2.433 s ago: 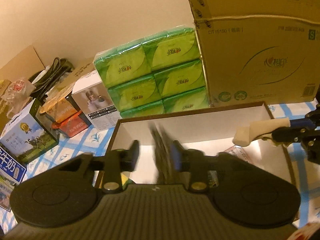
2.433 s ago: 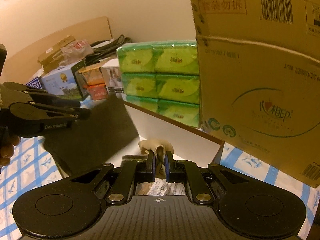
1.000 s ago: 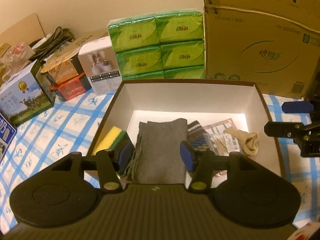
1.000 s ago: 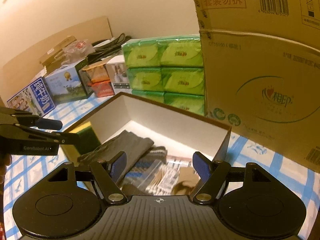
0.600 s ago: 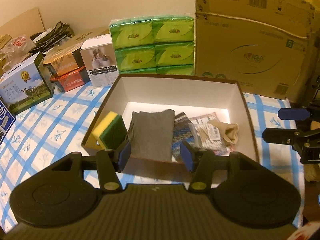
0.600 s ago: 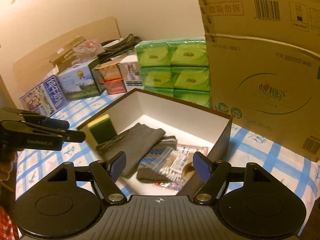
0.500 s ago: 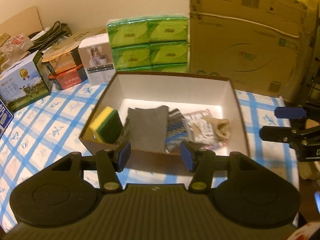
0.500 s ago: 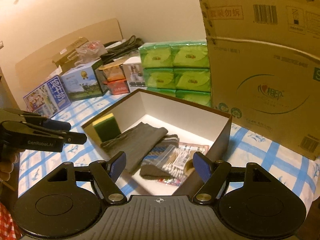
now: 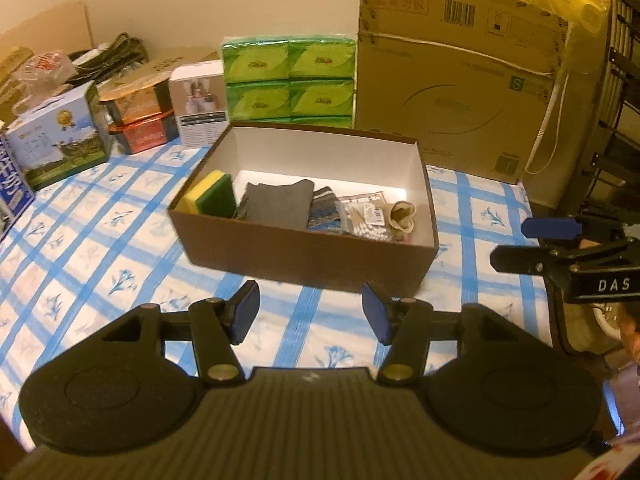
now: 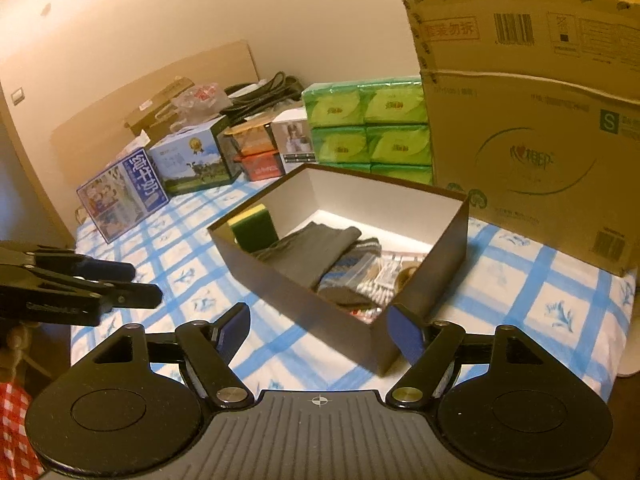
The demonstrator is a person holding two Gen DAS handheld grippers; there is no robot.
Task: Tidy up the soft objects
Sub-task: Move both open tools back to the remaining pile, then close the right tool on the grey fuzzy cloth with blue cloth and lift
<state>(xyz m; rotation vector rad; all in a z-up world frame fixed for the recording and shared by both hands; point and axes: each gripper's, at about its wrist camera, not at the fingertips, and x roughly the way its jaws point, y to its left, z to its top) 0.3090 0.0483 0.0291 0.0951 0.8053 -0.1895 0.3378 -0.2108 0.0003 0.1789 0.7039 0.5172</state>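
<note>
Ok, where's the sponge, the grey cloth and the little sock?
sponge (image 9: 212, 197), left wrist view, on its green face.
grey cloth (image 9: 280, 202), left wrist view, on the middle of the fold.
sock (image 9: 403, 216), left wrist view, on its open cuff.

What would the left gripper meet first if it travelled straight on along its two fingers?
Probably the blue-and-white checked tablecloth just short of the brown cardboard box, or that box's near wall. Depth is unclear. The left gripper is empty, its jaws opening.

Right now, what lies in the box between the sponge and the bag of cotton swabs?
In the left wrist view: a folded grey cloth, then a striped knit piece.
</note>
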